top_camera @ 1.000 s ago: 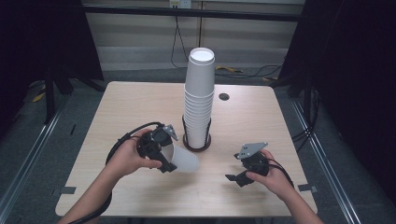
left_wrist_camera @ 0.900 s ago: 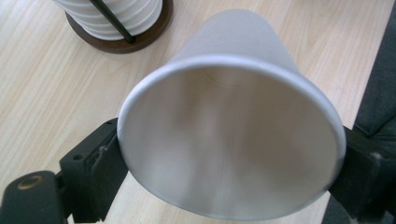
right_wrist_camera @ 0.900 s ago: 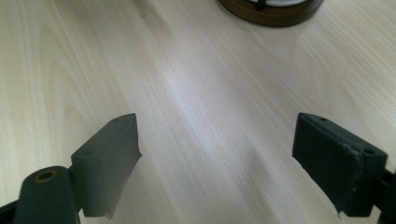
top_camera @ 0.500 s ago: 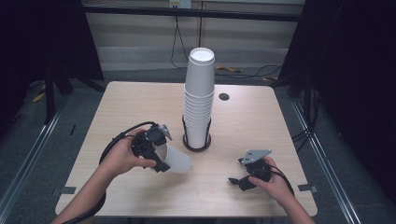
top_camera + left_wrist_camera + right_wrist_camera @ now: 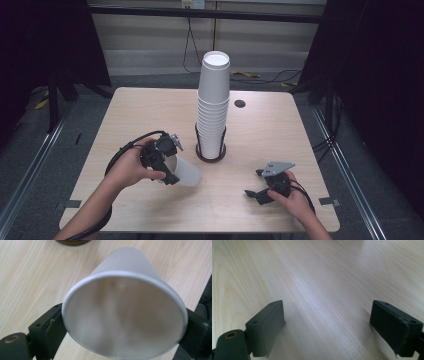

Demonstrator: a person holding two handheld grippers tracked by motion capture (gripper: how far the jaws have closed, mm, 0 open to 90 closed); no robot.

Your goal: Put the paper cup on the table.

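Pale wooden table (image 5: pixel 150 107) lies under your grippers. Your left gripper (image 5: pixel 167 162) pinches a white paper cup (image 5: pixel 184 172); your right gripper (image 5: pixel 257 184) hangs spread.

White paper cup (image 5: pixel 184 171) on its side, gripped at the rim.

The single white paper cup is tipped over so its open mouth (image 5: pixel 124 317) faces back toward the person and its narrow closed base points away over the pale wooden table (image 5: pixel 280 130). The round rim is pinched from both sides between the black jaws of the left gripper (image 5: pixel 165 161) and looks slightly squeezed out of round. The inside is plain, with a faint seam running down it. It lies just beside the tall stack of white paper cups (image 5: pixel 214 102) standing in a dark ring holder (image 5: pixel 210 154).
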